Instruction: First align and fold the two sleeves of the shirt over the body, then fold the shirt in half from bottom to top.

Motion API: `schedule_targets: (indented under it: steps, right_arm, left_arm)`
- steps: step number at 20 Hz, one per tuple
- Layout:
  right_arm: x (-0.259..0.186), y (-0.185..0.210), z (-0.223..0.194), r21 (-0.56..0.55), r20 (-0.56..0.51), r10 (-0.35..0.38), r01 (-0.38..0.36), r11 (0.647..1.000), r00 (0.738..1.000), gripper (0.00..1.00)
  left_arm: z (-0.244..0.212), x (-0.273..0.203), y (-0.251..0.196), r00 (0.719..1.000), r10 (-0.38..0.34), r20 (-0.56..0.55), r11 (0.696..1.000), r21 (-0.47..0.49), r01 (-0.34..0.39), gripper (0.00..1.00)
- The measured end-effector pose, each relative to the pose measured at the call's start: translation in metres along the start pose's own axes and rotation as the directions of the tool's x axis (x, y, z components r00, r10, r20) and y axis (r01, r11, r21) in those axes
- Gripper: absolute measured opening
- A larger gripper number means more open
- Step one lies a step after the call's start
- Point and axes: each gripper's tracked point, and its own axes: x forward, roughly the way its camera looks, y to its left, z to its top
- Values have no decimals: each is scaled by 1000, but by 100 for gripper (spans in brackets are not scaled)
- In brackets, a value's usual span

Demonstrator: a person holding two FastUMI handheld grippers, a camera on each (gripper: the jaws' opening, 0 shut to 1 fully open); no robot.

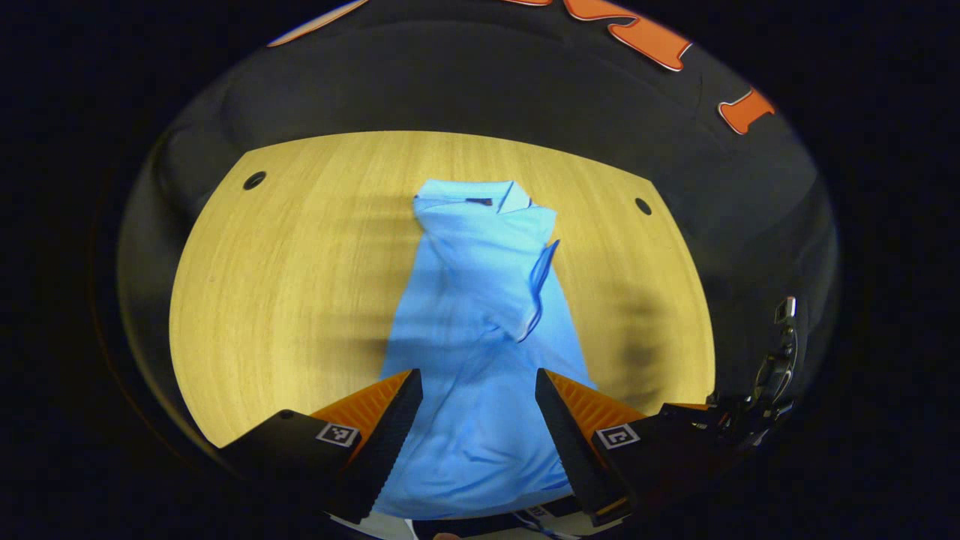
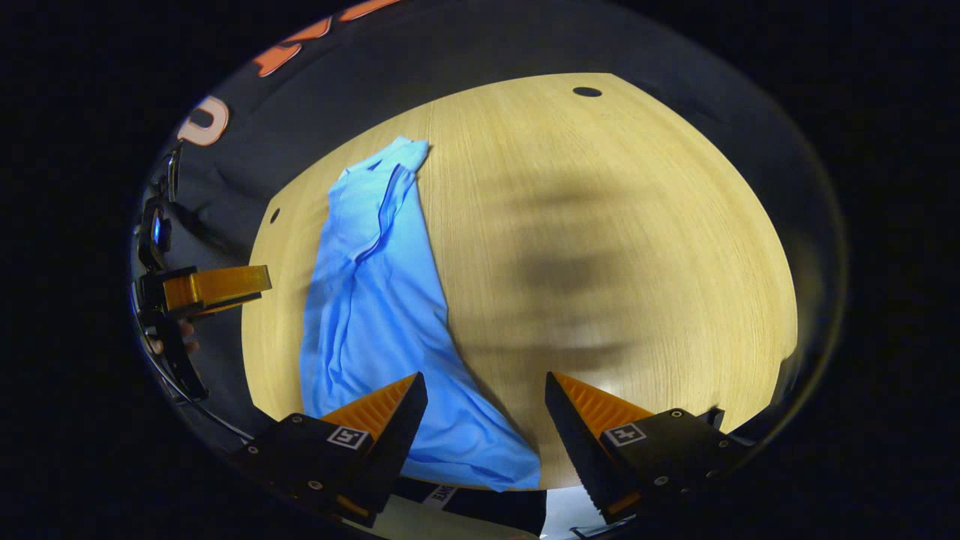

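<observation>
Left gripper view looks down along the left gripper (image 1: 478, 416). Its two fingers stand wide apart and hold nothing. They hang over the low part of the blue shirt (image 1: 480, 330), and I cannot tell if they touch the cloth. The shirt lies flat on the wooden table (image 1: 300, 285), long and thin, with its collar (image 1: 480, 196) at the far end. Both sleeves are folded in over the body. One folded sleeve (image 1: 525, 277) lies across the upper middle, and its darker blue edge runs down the right side of it. The bottom hem sits close to the near edge of the table. Two small dark holes (image 1: 254, 180) sit near the far corners of the table. At the right edge of this view, part of the other gripper shows, too dark to see well.

Right gripper view looks along the right gripper (image 2: 486, 416). Its fingers are spread wide too, and nothing is between them. Its left finger hangs over the near corner of the shirt (image 2: 375, 300), and its right finger is over bare table (image 2: 615, 225). The shirt runs away to the far left. The left gripper (image 2: 217, 285) shows far off at the left side, beside the table edge.
</observation>
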Motion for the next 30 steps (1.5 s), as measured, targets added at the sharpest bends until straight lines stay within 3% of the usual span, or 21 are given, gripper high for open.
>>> schedule_targets:
  steps: [6,9,16,22,30]
  right_arm:
    - [9,9,-49,-106,-85,-44,35,994,995,98]
    - [10,11,-75,-149,-131,-62,42,988,989,98]
    - [5,1,-107,-196,-161,-128,95,976,979,98]
    - [11,-5,-135,-202,-205,-167,126,971,964,98]
    - [19,-7,-142,-246,-213,-224,170,954,951,98]
  left_arm:
    - [-73,-15,50,998,42,-48,998,-48,-44,100]
    - [-118,-16,56,995,30,-91,997,-73,-37,99]
    - [-206,-16,72,976,68,-206,998,-2,-70,99]
    - [-230,-9,75,966,95,-239,995,-8,-99,100]
    - [-261,8,76,944,151,-295,987,-14,-162,100]
